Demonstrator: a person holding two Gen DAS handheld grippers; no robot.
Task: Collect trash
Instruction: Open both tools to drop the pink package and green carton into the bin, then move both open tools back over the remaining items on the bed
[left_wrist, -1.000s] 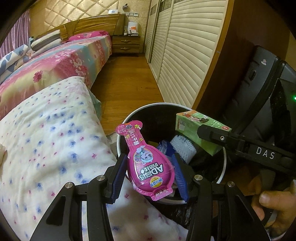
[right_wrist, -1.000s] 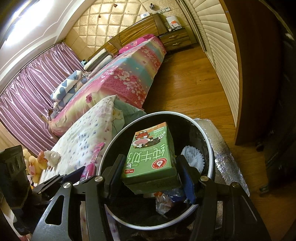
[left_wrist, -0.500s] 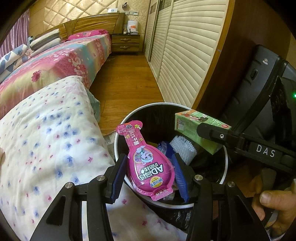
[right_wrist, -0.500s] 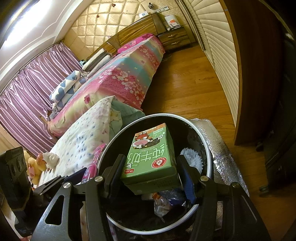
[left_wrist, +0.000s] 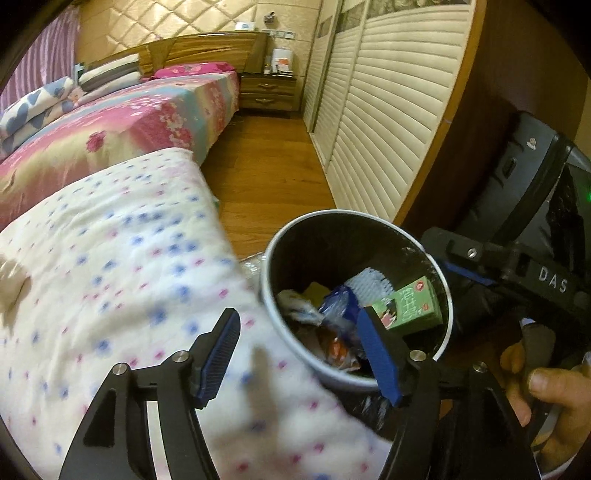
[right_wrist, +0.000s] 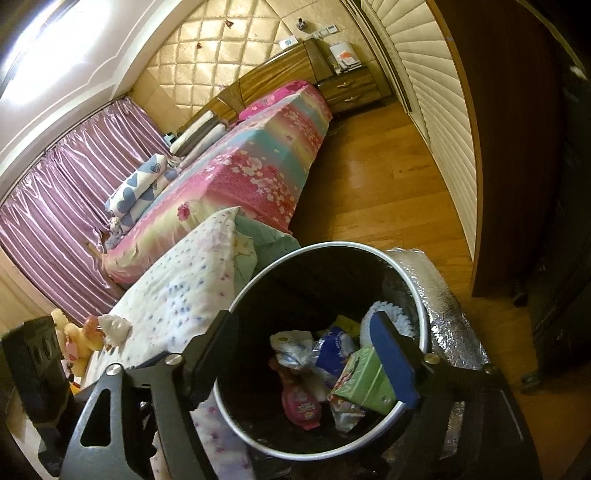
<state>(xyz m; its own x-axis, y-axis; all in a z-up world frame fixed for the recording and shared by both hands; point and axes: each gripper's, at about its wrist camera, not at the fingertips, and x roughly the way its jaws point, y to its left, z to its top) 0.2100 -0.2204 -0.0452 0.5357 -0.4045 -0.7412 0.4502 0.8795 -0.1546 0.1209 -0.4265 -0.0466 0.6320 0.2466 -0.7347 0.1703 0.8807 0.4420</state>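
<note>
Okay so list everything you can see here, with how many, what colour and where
trash bin: one, black with pale rim, beside the spotted quilt
green carton: one, inside bin, right side
pink pouch: one, inside bin, low
white brush: one, inside bin, far side
blue wrapper: one, inside bin, middle
spotted quilt: one, white with blue and pink dots, left of bin
bed: one, pink floral cover, behind quilt
nightstand: one, wooden, far wall
left tongs: open, empty
right tongs: open, empty, over bin

I read "DAS" in white capitals on the right gripper's (left_wrist: 458, 266) black body, at 3 o'clock. Print on the green carton (left_wrist: 410, 304) is illegible.
</note>
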